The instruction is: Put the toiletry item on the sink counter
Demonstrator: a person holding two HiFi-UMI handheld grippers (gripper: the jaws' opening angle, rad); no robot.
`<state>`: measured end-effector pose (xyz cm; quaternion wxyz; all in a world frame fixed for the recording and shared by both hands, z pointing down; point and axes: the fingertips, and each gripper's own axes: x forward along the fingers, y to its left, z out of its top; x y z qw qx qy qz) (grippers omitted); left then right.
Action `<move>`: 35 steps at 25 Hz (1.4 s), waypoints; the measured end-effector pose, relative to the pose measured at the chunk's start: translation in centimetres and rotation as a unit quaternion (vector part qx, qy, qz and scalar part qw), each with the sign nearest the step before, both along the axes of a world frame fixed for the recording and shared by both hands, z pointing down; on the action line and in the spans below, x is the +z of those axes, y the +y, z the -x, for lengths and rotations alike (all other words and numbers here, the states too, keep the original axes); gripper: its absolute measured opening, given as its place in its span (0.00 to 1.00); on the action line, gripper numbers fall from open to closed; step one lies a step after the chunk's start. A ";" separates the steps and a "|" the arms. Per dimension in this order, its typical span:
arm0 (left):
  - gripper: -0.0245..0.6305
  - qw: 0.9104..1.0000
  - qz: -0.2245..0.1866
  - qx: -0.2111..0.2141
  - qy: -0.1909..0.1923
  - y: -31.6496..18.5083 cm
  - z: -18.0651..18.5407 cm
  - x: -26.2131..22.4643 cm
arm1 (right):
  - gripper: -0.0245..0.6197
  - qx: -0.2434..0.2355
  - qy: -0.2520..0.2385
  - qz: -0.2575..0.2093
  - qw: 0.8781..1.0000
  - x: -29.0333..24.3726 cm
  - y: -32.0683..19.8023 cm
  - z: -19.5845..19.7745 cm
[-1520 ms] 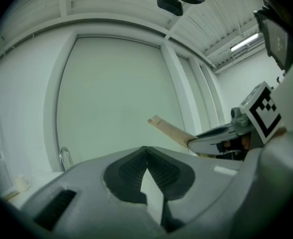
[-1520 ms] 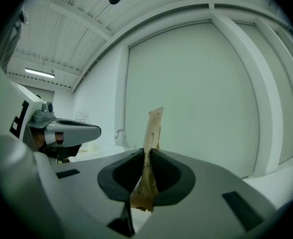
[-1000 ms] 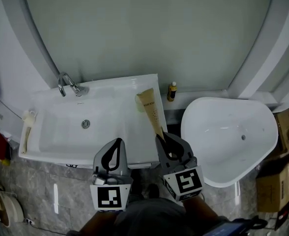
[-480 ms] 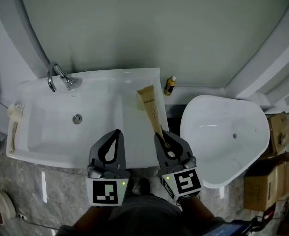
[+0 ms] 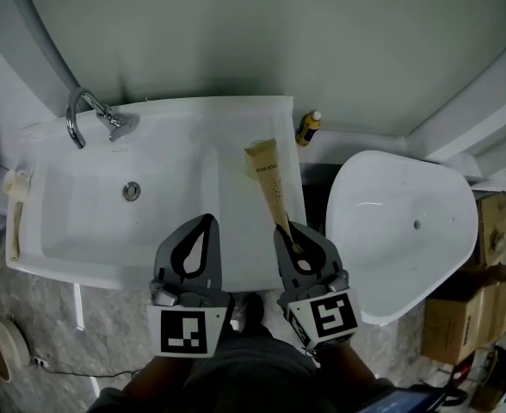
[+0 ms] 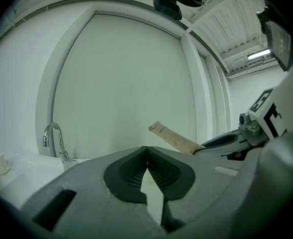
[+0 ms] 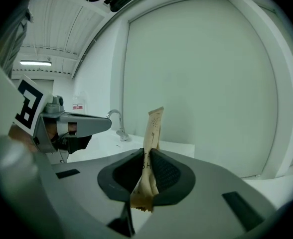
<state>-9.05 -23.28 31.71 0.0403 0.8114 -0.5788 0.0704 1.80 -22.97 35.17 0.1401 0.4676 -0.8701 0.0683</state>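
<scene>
White sink counter lies just ahead of the right gripper, which clamps the tan tube, probably hovering for placement; left gripper closed, empty.

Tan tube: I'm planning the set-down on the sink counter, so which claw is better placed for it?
Right. The right claw is shut on the tan tube, which hangs over the counter beside the basin. The left claw is shut and empty.
</scene>
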 end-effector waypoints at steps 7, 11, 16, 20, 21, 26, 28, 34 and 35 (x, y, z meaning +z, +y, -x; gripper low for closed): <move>0.05 1.000 0.019 -0.004 -0.004 -1.2 0.1 1.8 | 0.11 -0.005 -0.003 0.030 1.000 2.3 -0.6 0.2; 0.05 0.999 0.033 -0.006 -0.008 -1.6 0.2 2.9 | 0.11 -0.006 -0.002 0.040 0.999 3.5 -1.1 0.1; 0.05 0.999 0.046 -0.005 -0.011 -1.9 0.2 4.1 | 0.11 -0.010 -0.001 0.050 0.999 5.0 -1.3 0.2; 0.05 0.998 0.061 -0.007 -0.012 -2.0 0.2 5.1 | 0.11 -0.009 -0.001 0.072 0.997 6.0 -1.4 0.2; 0.05 0.998 0.063 -0.007 -0.011 -2.0 0.3 5.3 | 0.11 -0.008 0.000 0.075 0.997 6.3 -1.4 0.2; 0.05 0.997 0.073 -0.005 -0.011 -2.4 0.3 6.3 | 0.11 -0.011 0.002 0.087 0.996 7.6 -1.6 0.4; 0.05 0.997 0.079 -0.003 -0.015 -2.5 0.2 6.7 | 0.11 -0.012 0.002 0.094 0.996 8.2 -1.6 0.3; 0.05 0.996 0.089 -0.007 -0.012 -3.2 0.4 7.8 | 0.11 -0.014 0.006 0.115 0.993 10.0 -1.7 0.3; 0.05 0.996 0.090 -0.008 -0.010 -3.3 0.5 8.0 | 0.11 -0.014 0.006 0.118 0.993 10.2 -1.7 0.3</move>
